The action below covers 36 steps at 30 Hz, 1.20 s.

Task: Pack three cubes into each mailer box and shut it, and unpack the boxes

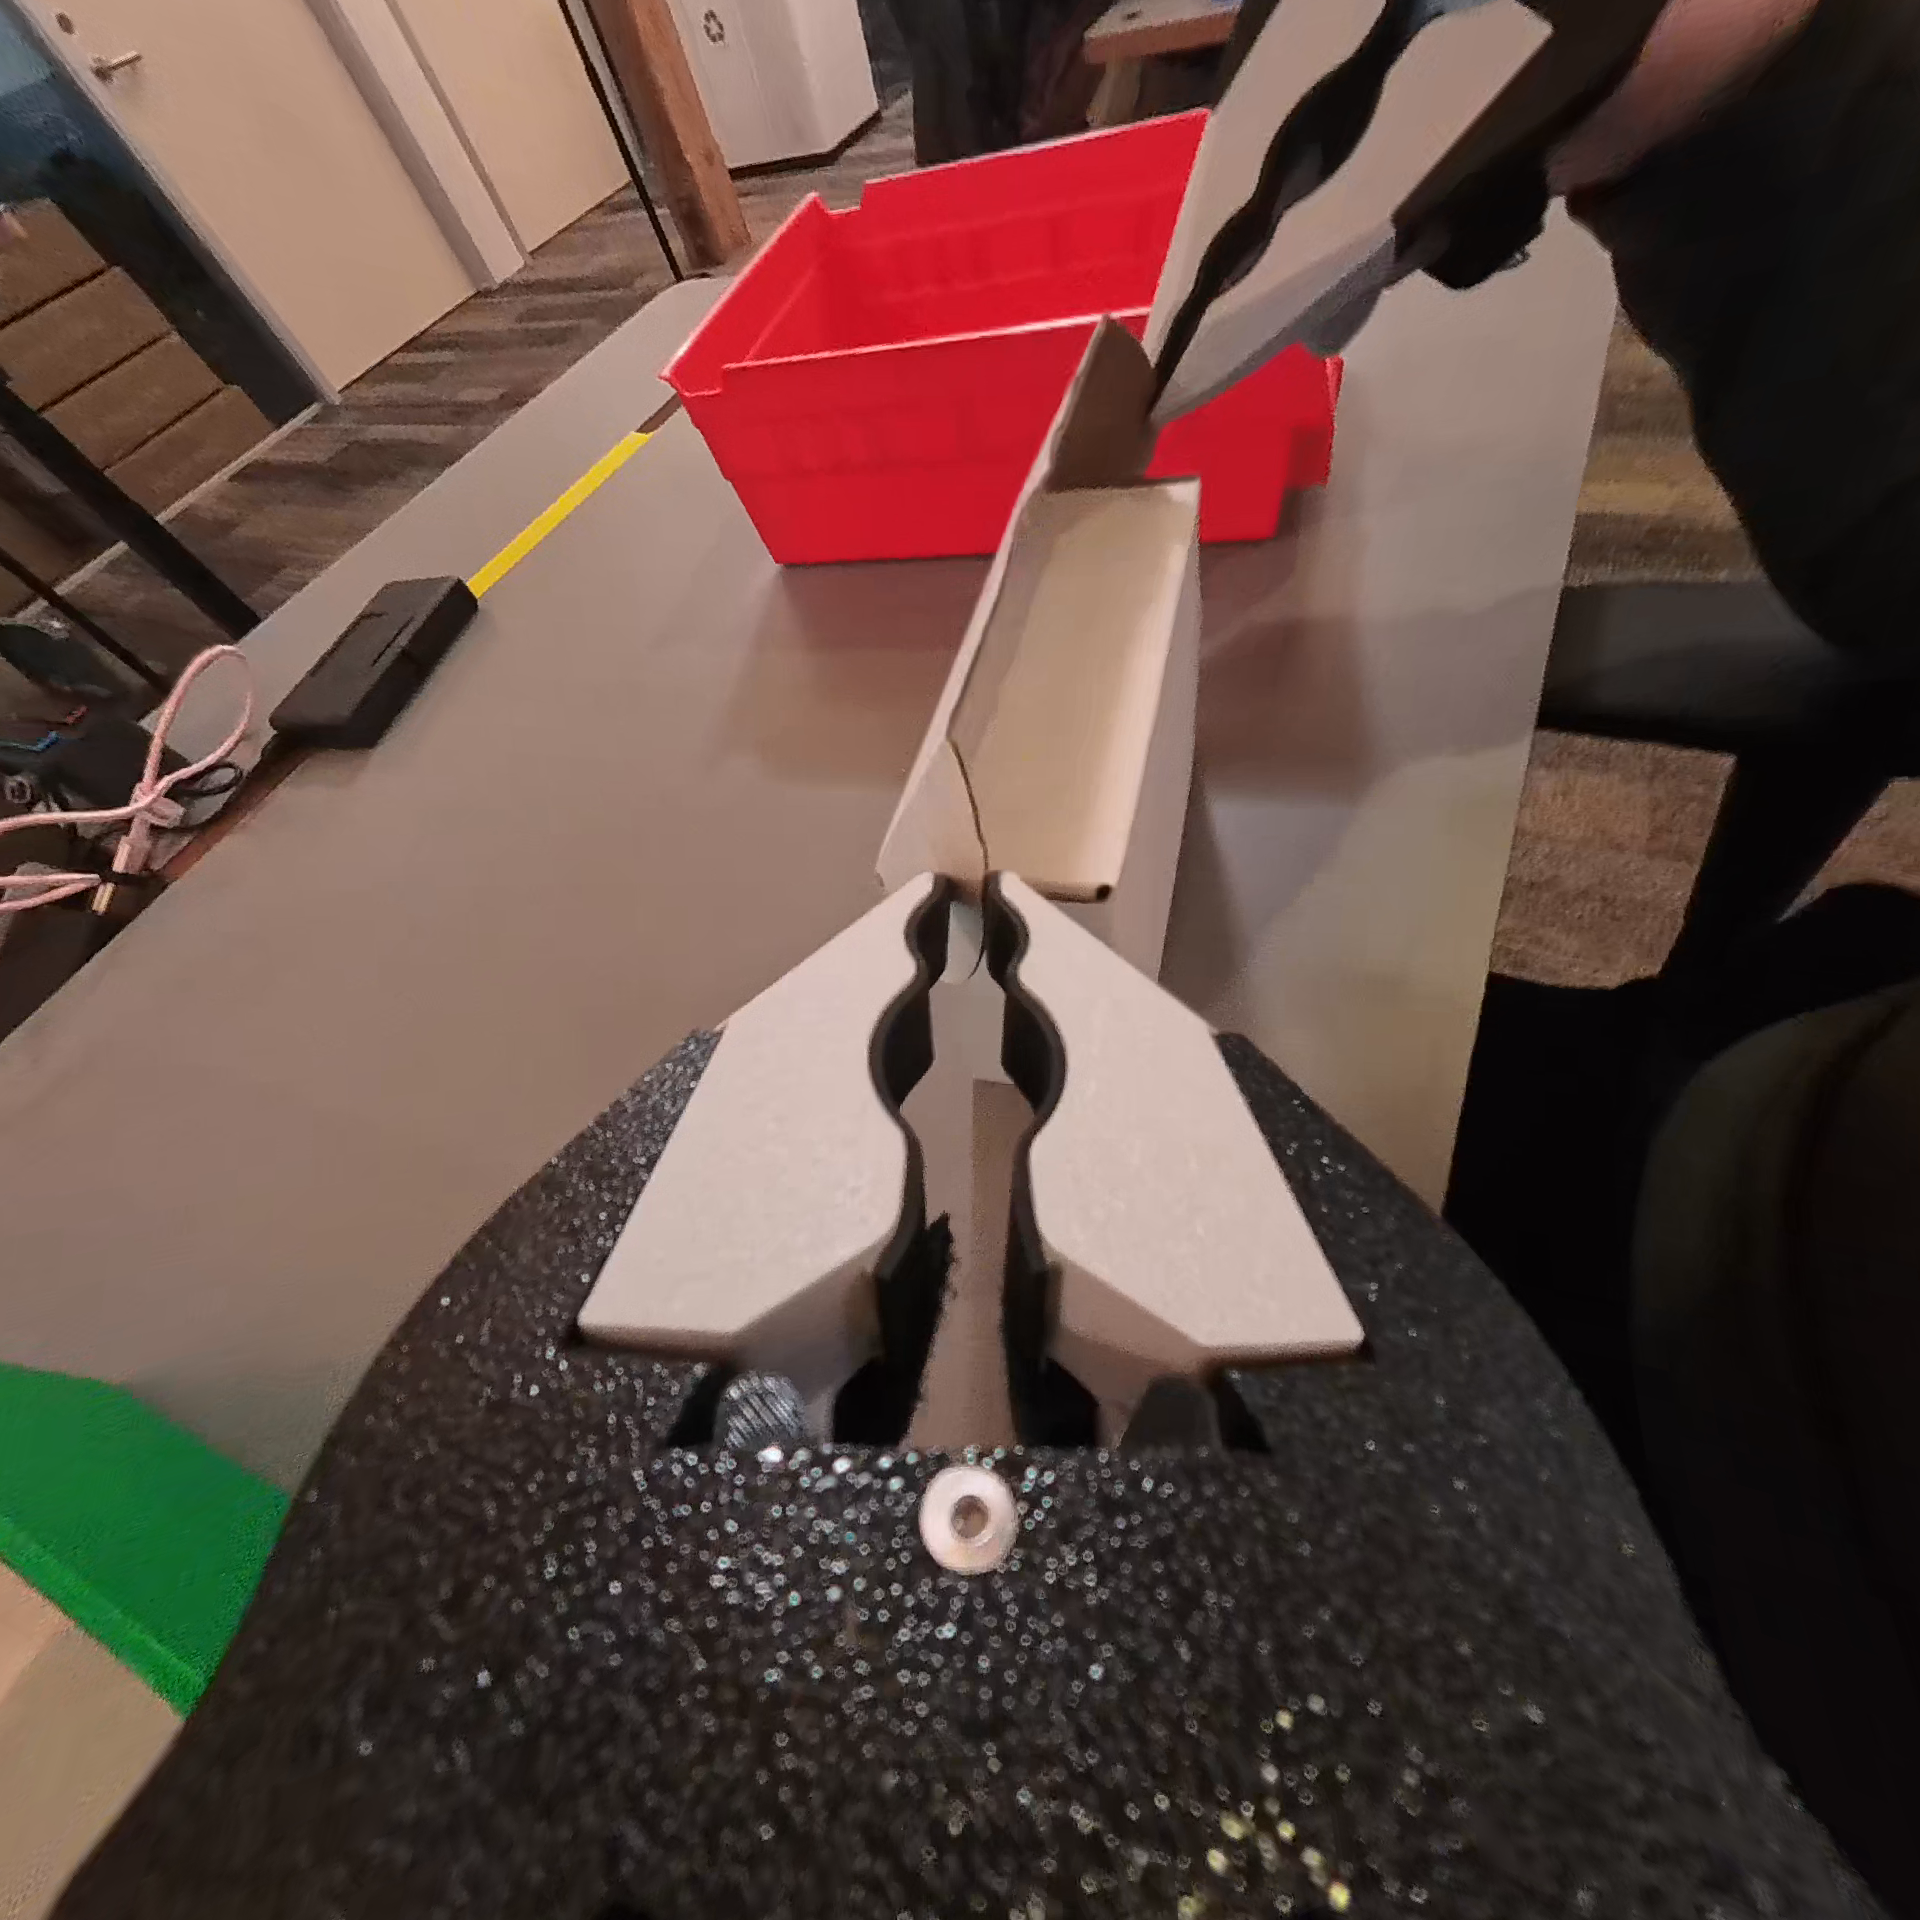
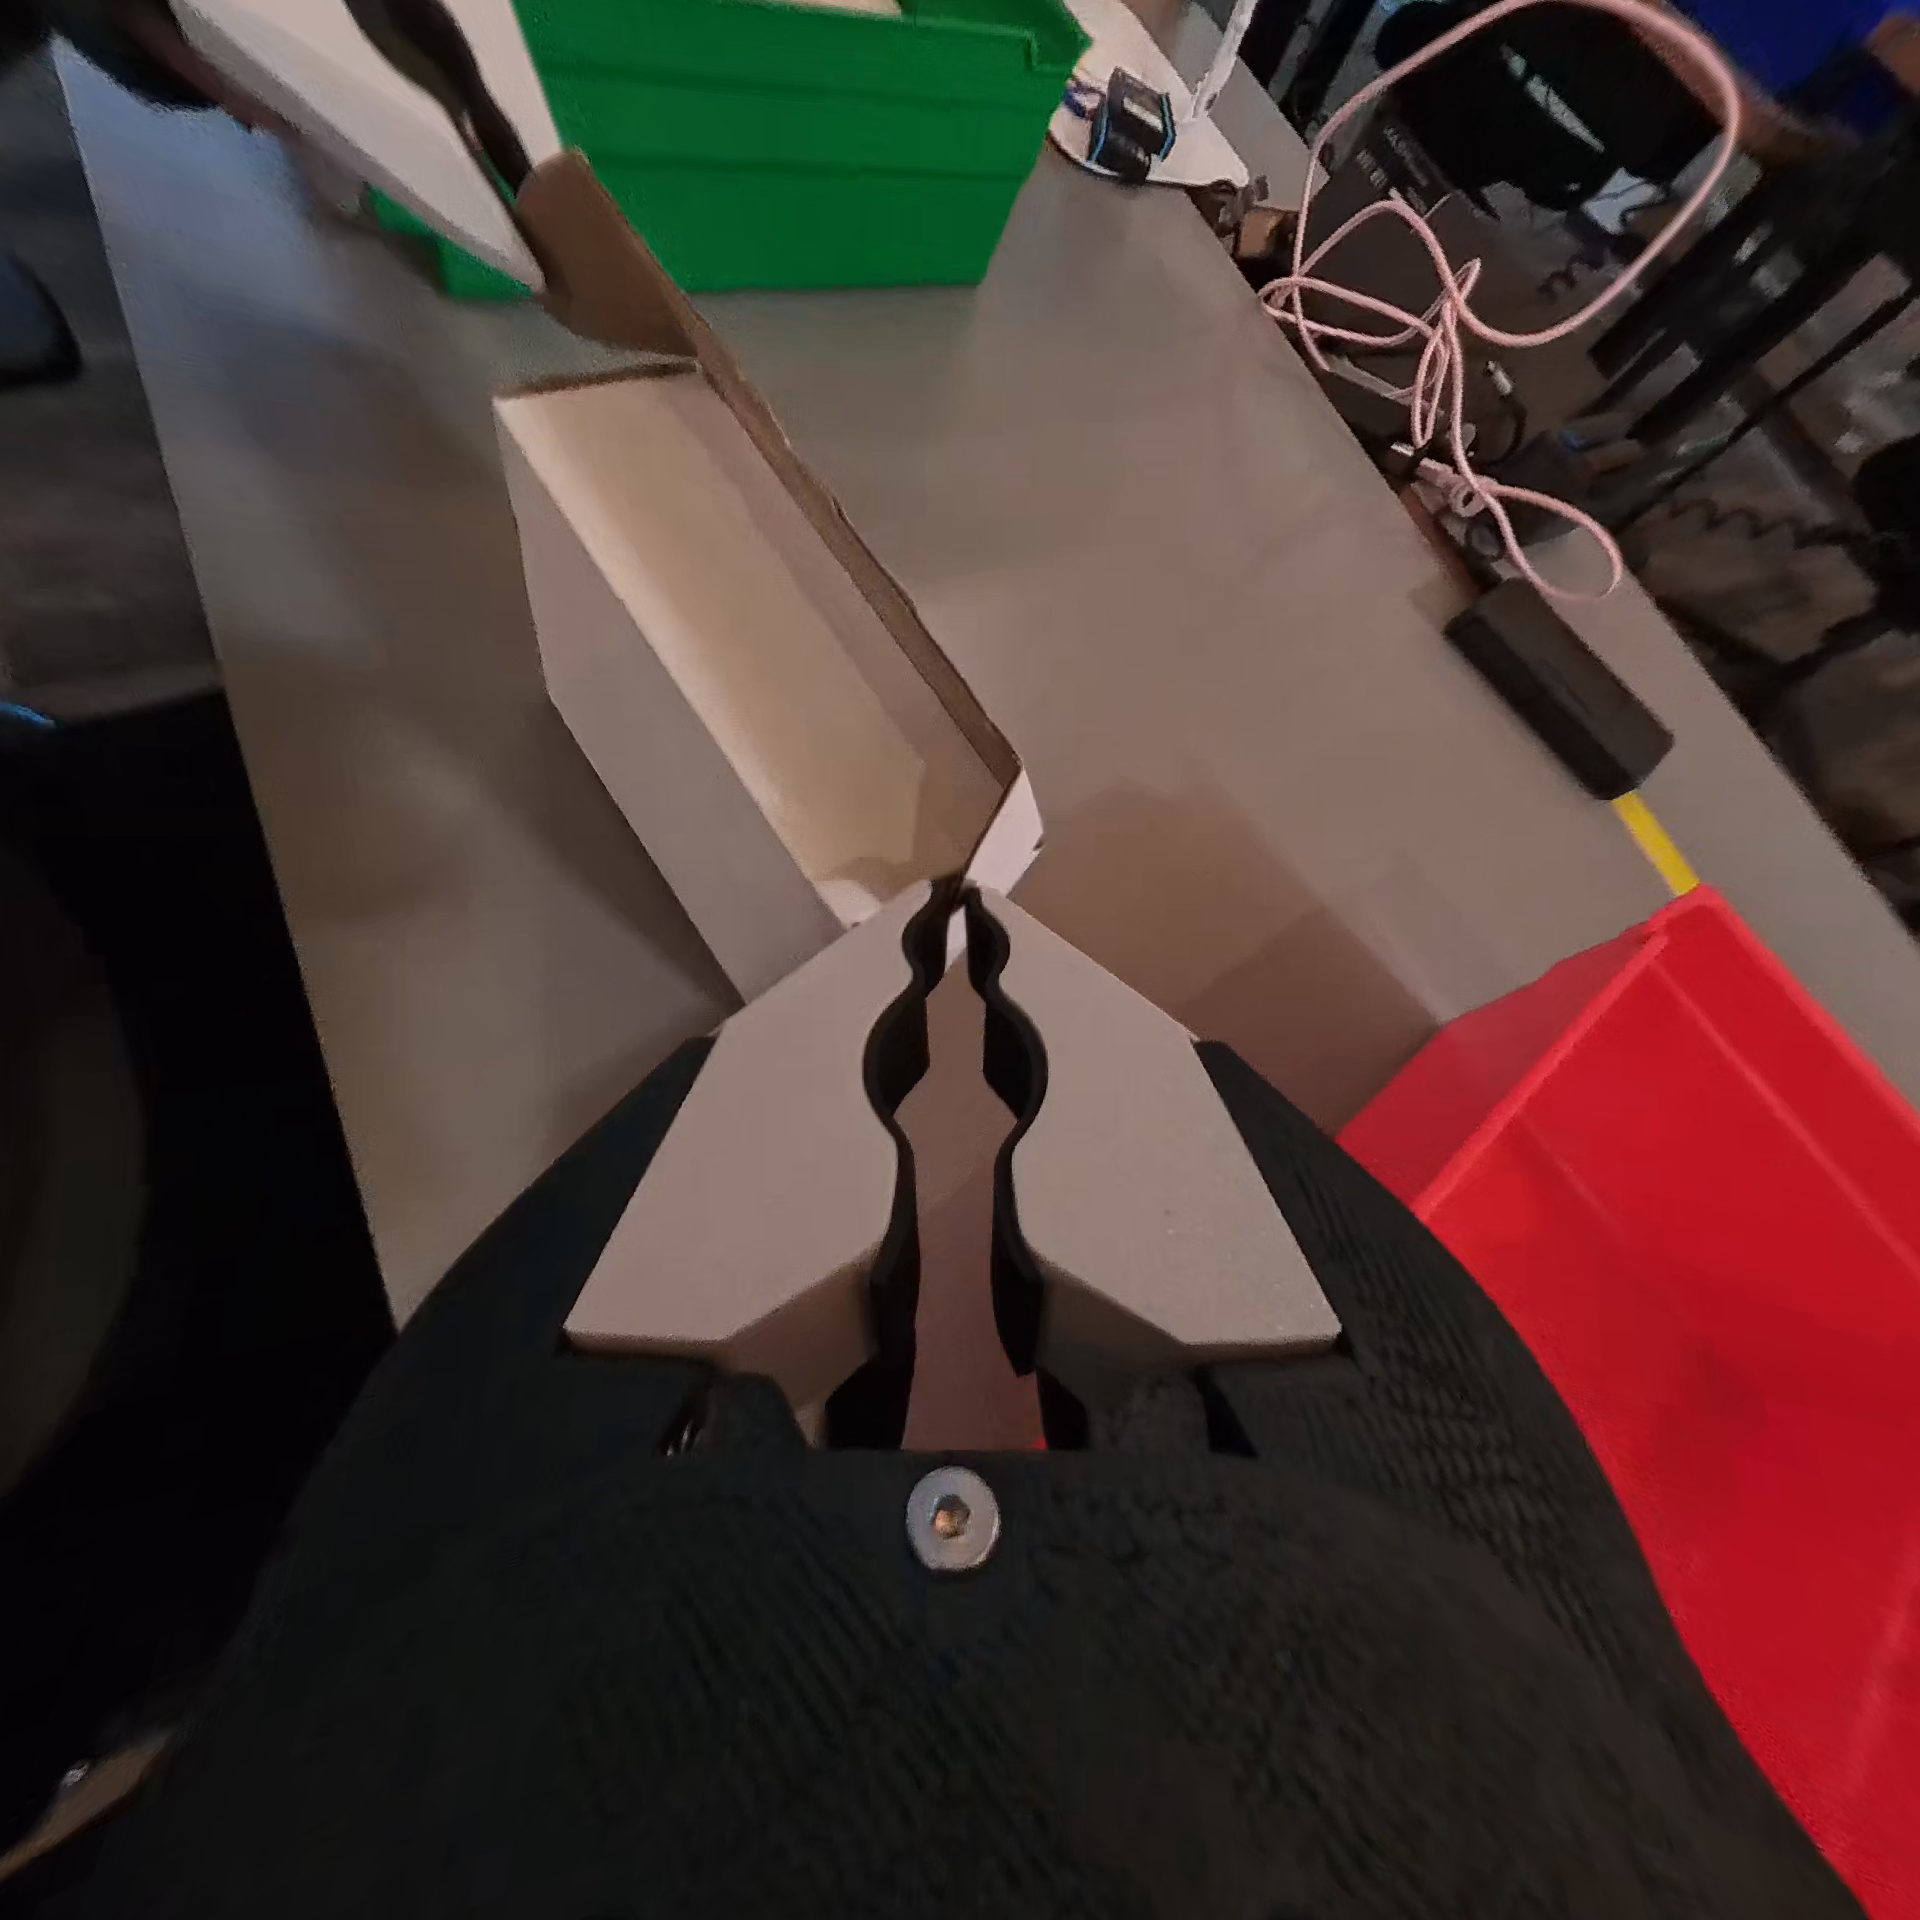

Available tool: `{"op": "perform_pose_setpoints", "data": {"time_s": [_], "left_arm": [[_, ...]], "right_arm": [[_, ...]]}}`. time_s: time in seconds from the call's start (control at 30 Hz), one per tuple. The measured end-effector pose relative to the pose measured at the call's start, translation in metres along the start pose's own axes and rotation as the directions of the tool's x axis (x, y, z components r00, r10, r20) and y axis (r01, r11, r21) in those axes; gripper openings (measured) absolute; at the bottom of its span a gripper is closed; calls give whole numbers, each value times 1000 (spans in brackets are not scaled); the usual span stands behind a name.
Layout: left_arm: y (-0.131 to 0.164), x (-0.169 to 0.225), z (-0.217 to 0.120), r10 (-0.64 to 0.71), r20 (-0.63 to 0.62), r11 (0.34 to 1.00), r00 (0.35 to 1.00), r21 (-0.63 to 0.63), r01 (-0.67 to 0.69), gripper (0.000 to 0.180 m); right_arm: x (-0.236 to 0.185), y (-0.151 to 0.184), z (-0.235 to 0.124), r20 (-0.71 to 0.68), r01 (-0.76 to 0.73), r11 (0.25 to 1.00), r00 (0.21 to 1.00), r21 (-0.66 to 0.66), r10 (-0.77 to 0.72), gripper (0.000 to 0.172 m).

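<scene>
A white mailer box [image 1: 1081, 665] stands on the grey table [image 1: 520, 935] with its lid partly raised. My left gripper [image 1: 971, 894] is shut on the near end flap of the lid. My right gripper [image 1: 1153, 405] is shut on the lid's far flap. In the right wrist view the box [image 2: 707, 582] runs away from my right gripper [image 2: 954, 899], whose pads pinch the lid's corner flap. The left gripper [image 2: 488, 135] pinches the other end there. No cubes show in either view.
A red bin [image 1: 935, 416] stands just beyond the box and shows at the right of the right wrist view [image 2: 1662, 1247]. A green bin [image 2: 800, 135] stands at the other end. A black device [image 1: 374, 665], pink cables [image 1: 156, 790] and yellow tape [image 1: 561, 514] lie near the table's edge. Left tips to right tips: about 15 cm.
</scene>
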<state>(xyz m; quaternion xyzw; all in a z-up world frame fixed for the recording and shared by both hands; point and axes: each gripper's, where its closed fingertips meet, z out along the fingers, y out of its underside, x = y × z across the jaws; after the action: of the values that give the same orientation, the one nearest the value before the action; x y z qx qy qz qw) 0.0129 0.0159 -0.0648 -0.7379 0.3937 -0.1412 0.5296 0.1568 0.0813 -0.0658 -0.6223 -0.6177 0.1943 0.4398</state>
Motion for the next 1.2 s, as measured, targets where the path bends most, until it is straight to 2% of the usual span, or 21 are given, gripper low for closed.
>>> {"op": "perform_pose_setpoints", "data": {"time_s": [0.03, 0.3, 0.57, 0.97, 1.2], "left_arm": [[-1, -1, 0, -19, 9, 1000, 1000, 4, 18, 4], [-10, -13, 3, -254, 12, 963, 967, 99, 252, 4], [-10, -29, -3, -285, 75, 951, 956, 144, 273, 0], [-20, -22, -5, -429, -95, 872, 898, 215, 440, 3], [-15, -25, -1, -457, -98, 861, 884, 200, 467, 4]], "right_arm": [[1, 0, 0, 5, -32, 999, 999, 4, 32, 1], [6, -15, -2, 27, -238, 967, 971, 92, 237, 1], [5, -23, -4, 125, -374, 916, 925, 148, 358, 0], [5, -24, 2, 199, -480, 863, 872, 158, 448, 1], [1, -24, 9, 209, -475, 868, 872, 144, 442, 1]]}}
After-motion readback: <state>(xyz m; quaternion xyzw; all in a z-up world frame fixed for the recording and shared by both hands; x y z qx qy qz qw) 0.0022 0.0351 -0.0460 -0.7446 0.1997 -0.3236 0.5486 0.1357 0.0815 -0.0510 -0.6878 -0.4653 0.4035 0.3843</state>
